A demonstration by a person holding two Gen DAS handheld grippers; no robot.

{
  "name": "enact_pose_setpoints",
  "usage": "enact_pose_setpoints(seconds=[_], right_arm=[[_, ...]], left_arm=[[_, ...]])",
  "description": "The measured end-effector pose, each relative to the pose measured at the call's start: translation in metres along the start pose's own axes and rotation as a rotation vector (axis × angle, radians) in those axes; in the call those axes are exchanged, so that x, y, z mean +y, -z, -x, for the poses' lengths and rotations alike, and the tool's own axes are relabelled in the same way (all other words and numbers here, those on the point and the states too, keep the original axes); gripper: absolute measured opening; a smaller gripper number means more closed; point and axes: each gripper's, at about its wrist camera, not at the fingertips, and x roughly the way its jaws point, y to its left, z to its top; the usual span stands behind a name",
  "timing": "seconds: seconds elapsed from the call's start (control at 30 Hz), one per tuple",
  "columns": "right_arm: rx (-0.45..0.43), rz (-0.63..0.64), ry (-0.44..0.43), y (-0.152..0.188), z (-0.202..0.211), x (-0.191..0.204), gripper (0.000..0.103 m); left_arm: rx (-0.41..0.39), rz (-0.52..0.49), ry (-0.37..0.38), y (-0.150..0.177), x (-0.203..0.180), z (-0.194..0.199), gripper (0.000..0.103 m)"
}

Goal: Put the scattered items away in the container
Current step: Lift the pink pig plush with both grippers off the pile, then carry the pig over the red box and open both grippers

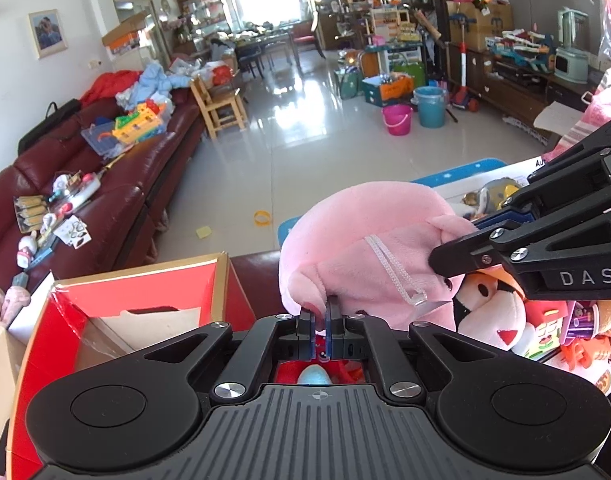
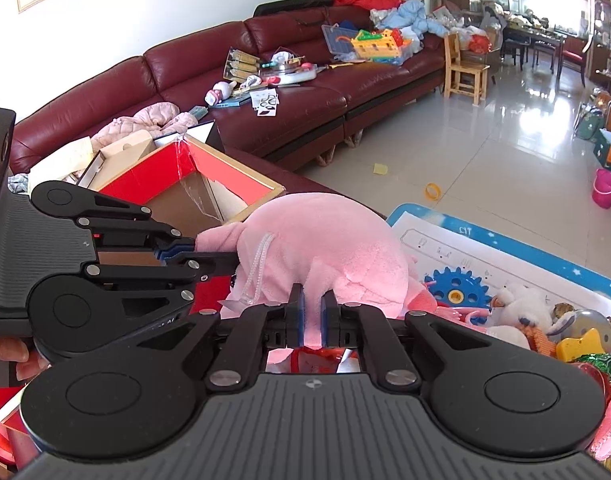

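Observation:
A pink plush pig (image 1: 369,240) hangs in the air between both grippers, with a white hang loop (image 1: 389,268) on its back. My left gripper (image 1: 320,316) is shut on one of its legs. My right gripper (image 2: 312,312) is shut on another limb of the pig (image 2: 329,248). Each gripper shows in the other's view: the right one (image 1: 457,240) from the right, the left one (image 2: 193,250) from the left. The red cardboard box (image 1: 145,292) stands open at lower left, and it also shows in the right wrist view (image 2: 209,176).
Several toys lie on a blue-edged play mat (image 2: 485,236): a blue gear (image 2: 457,284), a white plush (image 2: 525,304), a yellow toy (image 2: 577,344). An orange-and-pink plush (image 1: 489,308) sits under the pig. A dark red sofa (image 2: 297,80) with clutter runs behind the box.

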Motion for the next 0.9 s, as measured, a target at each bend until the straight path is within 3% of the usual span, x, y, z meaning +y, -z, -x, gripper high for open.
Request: enact_pose_setpoints(seconds=[0.9], right_arm=[[-0.108, 0.063, 0.000, -0.025, 0.029, 0.013, 0.008]], left_arm=[[-0.126, 0.020, -0.052, -0.022, 0.017, 0.041, 0.000]])
